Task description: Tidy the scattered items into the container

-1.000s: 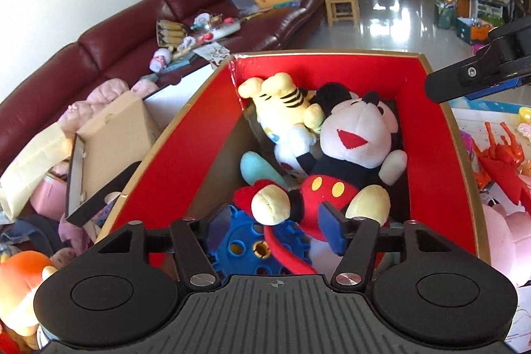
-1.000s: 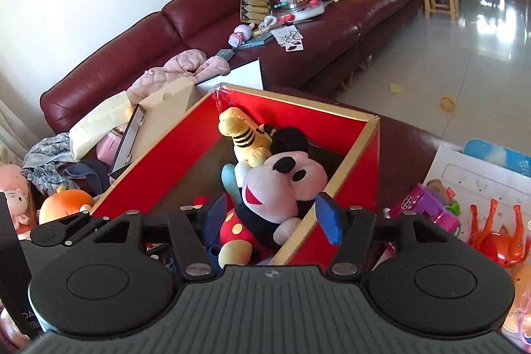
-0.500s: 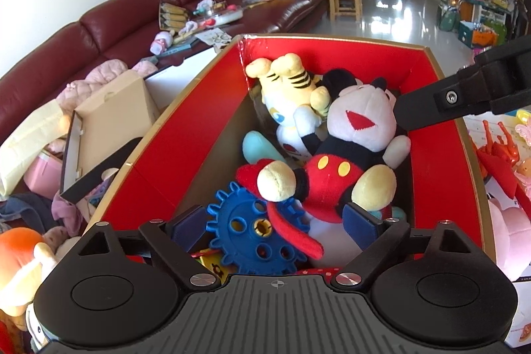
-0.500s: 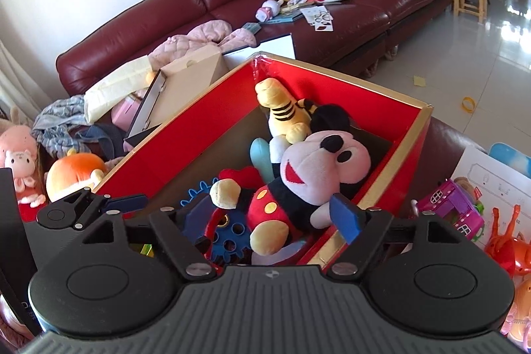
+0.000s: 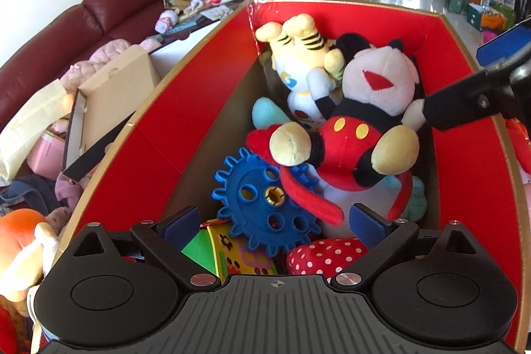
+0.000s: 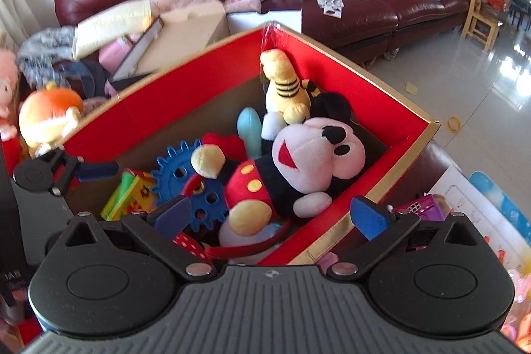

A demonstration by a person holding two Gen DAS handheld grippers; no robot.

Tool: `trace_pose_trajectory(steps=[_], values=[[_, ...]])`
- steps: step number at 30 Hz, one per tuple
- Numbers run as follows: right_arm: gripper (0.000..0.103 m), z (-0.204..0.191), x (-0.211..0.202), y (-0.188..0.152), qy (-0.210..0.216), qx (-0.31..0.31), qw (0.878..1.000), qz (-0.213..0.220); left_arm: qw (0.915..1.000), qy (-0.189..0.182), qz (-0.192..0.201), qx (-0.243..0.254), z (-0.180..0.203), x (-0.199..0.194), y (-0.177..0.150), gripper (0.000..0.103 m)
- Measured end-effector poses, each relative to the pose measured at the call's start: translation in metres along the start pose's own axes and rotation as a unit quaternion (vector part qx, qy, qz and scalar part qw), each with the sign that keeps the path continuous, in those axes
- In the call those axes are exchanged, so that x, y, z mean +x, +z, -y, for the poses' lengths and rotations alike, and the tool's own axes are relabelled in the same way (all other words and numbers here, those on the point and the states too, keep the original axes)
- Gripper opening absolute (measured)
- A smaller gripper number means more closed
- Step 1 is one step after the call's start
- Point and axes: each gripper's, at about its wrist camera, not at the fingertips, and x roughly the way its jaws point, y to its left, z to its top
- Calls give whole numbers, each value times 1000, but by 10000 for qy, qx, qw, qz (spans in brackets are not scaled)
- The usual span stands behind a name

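Left wrist view first: the left gripper [image 5: 275, 223] hangs over the near end of the red box [image 5: 159, 121], and its fingers have just been opening; they now stand wide apart with nothing between them. A second ago those same fingers sat much closer together around the mouse plush [image 5: 361, 118]. The plush now lies free on its back inside the box, resting on the blue gear [image 5: 262, 204] and the red strap, with the striped tiger plush [image 5: 298, 55] behind it in the far corner. I'd judge this toy as delivered, so both hands are free to fetch the next loose item.

The right gripper [image 6: 272, 216] tells the same story: its fingers have also just been spreading and are now fully apart, empty, straddling the box's near right wall.

Each view adds something. From the left wrist you see the polka-dot cushion [image 5: 322, 254] and picture book [image 5: 229, 251] at the box's near end. From the right wrist you see what remains outside: a purple toy house [image 6: 421, 208] on the white sheet beside the box, and an orange plush [image 6: 49, 111] beyond the left wall.
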Motion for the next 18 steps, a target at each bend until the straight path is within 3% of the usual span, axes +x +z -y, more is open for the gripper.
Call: trace_pose_trajectory(steps=[8, 12, 15, 18], values=[[102, -22, 20, -4, -460, -1080, 9921, -439, 9993, -194, -190, -240, -4, 19, -6, 102], [102, -36, 32, -6, -580, -1688, 9821, -601, 9974, -374, -388, -477, -7, 31, -5, 101], [102, -45, 41, -6, -611, -2140, 9724, -695, 9990, -222, -271, -282, -4, 31, -4, 101], [102, -49, 50, -5, -710, -2640, 9584, -814, 9985, -259, -294, -388, -9, 34, -5, 101]])
